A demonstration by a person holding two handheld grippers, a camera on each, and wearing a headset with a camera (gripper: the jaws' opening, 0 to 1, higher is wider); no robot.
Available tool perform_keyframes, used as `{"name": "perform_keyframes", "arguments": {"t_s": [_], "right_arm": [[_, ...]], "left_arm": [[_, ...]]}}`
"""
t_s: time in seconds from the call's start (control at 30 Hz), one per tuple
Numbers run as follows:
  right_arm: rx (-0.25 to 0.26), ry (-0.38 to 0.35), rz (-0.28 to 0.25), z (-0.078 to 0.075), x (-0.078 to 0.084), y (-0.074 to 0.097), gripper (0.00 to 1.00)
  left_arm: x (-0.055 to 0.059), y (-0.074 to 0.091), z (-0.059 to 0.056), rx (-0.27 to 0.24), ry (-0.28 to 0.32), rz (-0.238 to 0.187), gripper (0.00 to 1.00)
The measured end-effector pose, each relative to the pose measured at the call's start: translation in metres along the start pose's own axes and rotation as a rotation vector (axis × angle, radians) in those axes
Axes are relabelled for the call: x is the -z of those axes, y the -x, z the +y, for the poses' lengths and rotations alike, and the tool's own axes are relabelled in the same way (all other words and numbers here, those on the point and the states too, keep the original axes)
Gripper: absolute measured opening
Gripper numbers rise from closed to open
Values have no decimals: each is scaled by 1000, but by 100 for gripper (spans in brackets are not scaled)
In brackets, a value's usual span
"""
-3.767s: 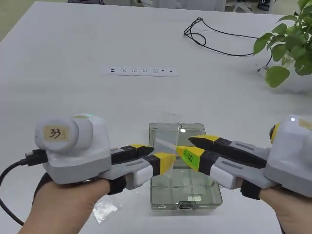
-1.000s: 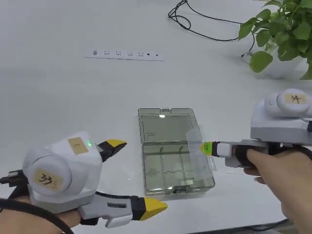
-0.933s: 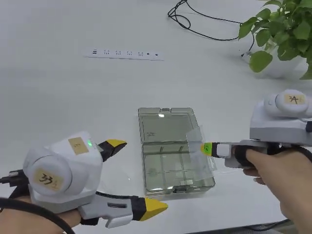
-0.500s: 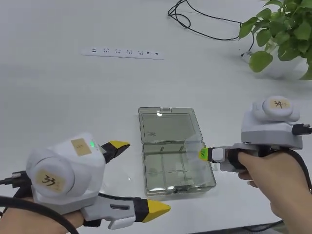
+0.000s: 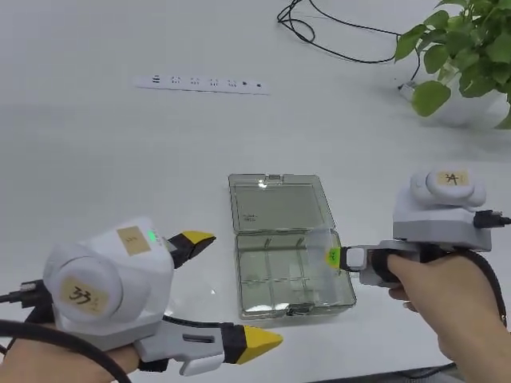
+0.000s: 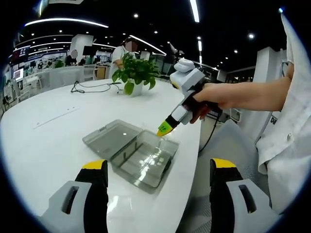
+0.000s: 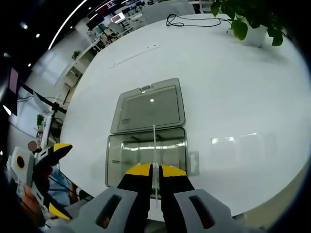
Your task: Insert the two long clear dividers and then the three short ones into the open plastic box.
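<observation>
- Clear plastic box (image 5: 291, 308) sits open on the white table (image 5: 96, 159), with its flat lid (image 5: 279, 203) folded back towards the white power strip (image 5: 204, 82).
- Right gripper (image 5: 334, 256): jaws clamped on a thin clear divider (image 7: 154, 143). It shows edge-on in the right gripper view, running over the box base. In the head view the tips sit at the base's right wall. I can't tell whether its lower edge is in the slots yet.
- Left gripper (image 5: 235, 288): jaws spread wide with nothing between them, hovering off the box's left side and clear of it.
- Progress, my read: faint grid lines in the base suggest some dividers are already seated. I can't count them through the clear plastic. The held piece looks short rather than long, so I judge we're in the later half.
- Left to do: seat this piece, then any remaining short ones. Pale patches on the table right of the box may be spare dividers or glare; I can't tell which.
</observation>
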State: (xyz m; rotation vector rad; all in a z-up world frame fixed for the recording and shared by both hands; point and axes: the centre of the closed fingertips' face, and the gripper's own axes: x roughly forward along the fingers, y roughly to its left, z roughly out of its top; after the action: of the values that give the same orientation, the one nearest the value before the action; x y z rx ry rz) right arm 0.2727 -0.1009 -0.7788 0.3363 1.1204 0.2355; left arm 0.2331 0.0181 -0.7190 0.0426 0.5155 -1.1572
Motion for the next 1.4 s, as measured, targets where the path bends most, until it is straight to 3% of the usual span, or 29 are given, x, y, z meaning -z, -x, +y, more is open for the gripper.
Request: {"name": "perform_keyframes", "arguments": {"t_s": [1.0, 1.4], "right_arm": [[19, 20, 20, -2, 0, -8, 6], [15, 74, 28, 3, -1, -10, 6]], "left_arm": [[0, -2, 0, 6, 12, 1, 87], [1, -1, 0, 4, 15, 4, 87]]}}
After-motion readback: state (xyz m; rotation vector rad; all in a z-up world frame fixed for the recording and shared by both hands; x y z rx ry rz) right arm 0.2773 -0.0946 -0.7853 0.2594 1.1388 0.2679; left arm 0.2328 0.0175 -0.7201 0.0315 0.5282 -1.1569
